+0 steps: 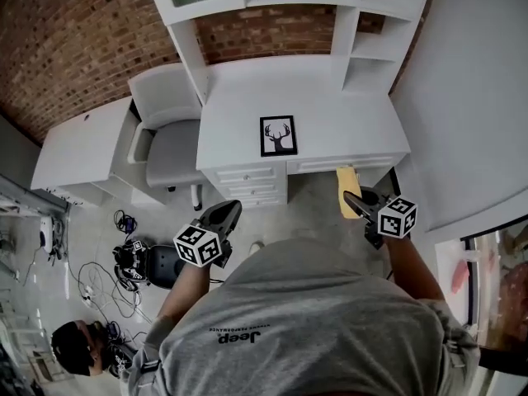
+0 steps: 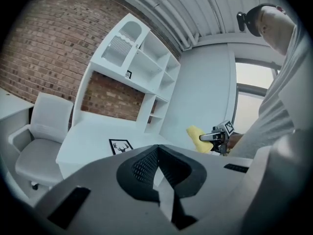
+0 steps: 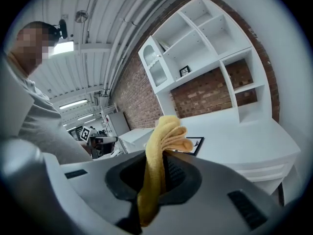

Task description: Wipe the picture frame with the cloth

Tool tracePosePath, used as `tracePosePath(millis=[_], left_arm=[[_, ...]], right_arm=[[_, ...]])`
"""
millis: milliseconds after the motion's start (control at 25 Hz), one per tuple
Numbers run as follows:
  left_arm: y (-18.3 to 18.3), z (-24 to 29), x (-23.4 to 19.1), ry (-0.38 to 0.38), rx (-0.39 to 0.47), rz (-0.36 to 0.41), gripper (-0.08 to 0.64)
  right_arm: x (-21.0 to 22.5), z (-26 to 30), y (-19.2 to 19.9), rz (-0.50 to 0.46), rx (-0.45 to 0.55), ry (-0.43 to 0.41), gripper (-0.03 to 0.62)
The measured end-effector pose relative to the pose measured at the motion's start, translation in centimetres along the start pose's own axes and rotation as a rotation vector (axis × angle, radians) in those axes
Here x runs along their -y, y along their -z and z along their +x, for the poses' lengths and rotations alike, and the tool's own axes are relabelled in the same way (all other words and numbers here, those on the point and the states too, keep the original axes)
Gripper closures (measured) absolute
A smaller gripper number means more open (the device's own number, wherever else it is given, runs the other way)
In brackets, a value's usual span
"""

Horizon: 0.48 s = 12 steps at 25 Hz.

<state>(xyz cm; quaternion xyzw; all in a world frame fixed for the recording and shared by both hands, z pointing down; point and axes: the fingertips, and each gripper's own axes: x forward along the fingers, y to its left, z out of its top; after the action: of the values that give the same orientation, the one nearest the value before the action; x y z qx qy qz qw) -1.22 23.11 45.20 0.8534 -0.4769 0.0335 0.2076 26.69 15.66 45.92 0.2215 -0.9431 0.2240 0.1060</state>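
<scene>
Right hand-held gripper (image 3: 159,166) clenched on a folded yellow fabric cloth (image 3: 165,137); frame not yet reached.
Left hand-held gripper (image 2: 157,173) has its jaws together with nothing between them. Both hang over the floor in front of the white counter (image 1: 346,122), well apart from the black rectangular picture frame with a stag print (image 1: 278,135), which lies flat near the counter's front edge. Judged step: approach, no wiping contact made. Next move calls for carrying the cloth forward and leftward down onto the frame, the left possibly steadying it. Bare counter surrounds the frame; a white wall (image 1: 470,97) stands close on the right, a grey-seated white chair (image 1: 169,151) on the left.
</scene>
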Motion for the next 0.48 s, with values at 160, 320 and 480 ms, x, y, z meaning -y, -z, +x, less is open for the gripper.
tracePosePath(millis=[160,320,480], left_arm=[[-4.0,1.5,-6.4,0.069,-0.031,0.043,0.543],[-6.2,3.0,-12.5,0.108,-0.064,0.052,0.543],[-7.0,5.3,-16.6,0.141,-0.111,0.055,0.543]], right_arm=[[0.9,5.9,-2.3,0.021,0.002,0.063,0.540],[2.2,11.0,-4.0,0.041,-0.013,0.119,0.540],[4.1,14.6,-5.0,0.066,-0.041,0.155,0.540]])
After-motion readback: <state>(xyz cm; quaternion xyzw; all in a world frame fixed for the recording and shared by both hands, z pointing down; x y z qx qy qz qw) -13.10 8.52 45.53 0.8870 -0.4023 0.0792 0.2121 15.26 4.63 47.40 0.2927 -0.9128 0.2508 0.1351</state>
